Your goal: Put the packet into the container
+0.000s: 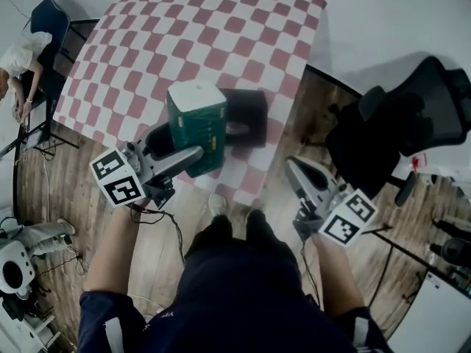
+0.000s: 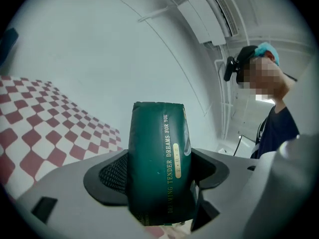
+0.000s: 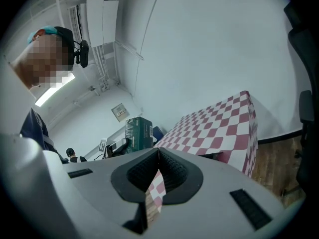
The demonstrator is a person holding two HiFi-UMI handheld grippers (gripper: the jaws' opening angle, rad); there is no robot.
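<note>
A dark green packet with a white top is held upright over the near edge of the red-and-white checked table. My left gripper is shut on it, and in the left gripper view the packet fills the gap between the jaws of the left gripper. A black box-shaped container stands on the table just right of the packet. My right gripper hangs off the table's near right corner, shut and empty. In the right gripper view the right gripper has its jaws together, with the packet far off.
A black office chair stands to the right of the table. A person sits at the far left. White equipment and cables lie on the wooden floor at lower left. My own legs are just below the table edge.
</note>
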